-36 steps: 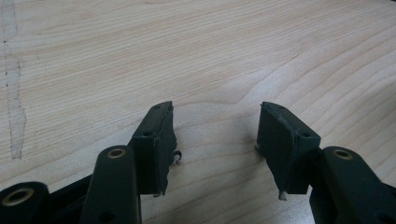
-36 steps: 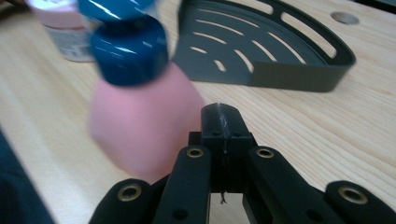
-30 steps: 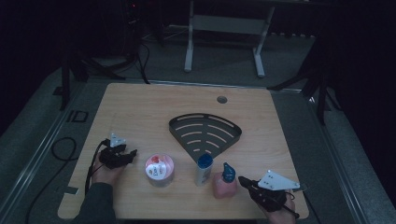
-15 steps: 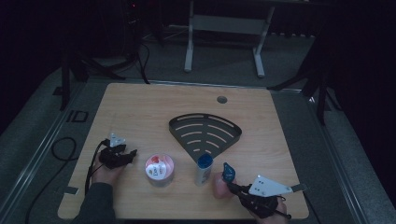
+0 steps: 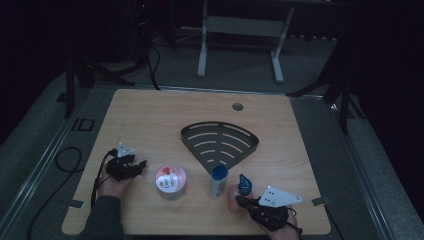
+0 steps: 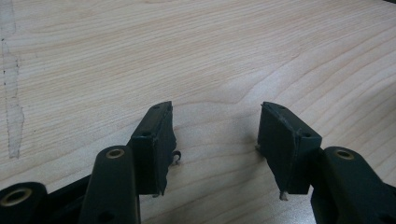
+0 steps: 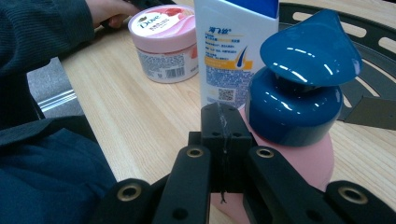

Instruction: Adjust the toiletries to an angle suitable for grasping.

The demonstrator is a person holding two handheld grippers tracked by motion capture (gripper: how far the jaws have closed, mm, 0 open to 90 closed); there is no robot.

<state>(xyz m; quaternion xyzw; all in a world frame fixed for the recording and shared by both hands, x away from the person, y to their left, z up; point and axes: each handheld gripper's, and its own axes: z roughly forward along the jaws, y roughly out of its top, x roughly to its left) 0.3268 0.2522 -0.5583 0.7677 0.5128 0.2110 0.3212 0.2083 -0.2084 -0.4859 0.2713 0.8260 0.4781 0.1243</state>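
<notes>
A pink bottle (image 7: pixel 303 158) with a blue drop-shaped cap (image 5: pixel 244 184) stands near the table's front edge. My right gripper (image 7: pixel 223 122) is shut with nothing between its jaws, its tip right at the bottle's near-left side; it is also in the high view (image 5: pixel 240 200). Just behind stands a white bottle (image 7: pixel 233 51) with a blue cap (image 5: pixel 219 173). Left of it is a pink-lidded jar (image 5: pixel 171 182). At the front left my left gripper (image 5: pixel 139 165) is held low over bare wood, open and empty (image 6: pixel 215 140).
A black fan-shaped slotted rack (image 5: pixel 220 142) lies at the table's middle, just behind the bottles. A cable hole (image 5: pixel 237 106) sits near the far edge. A dark sleeve (image 7: pixel 42 42) and a hand reach in at the left of the right gripper view.
My right gripper has moved left from the table's front right corner up against the pink bottle. The left gripper has stayed where it was.
</notes>
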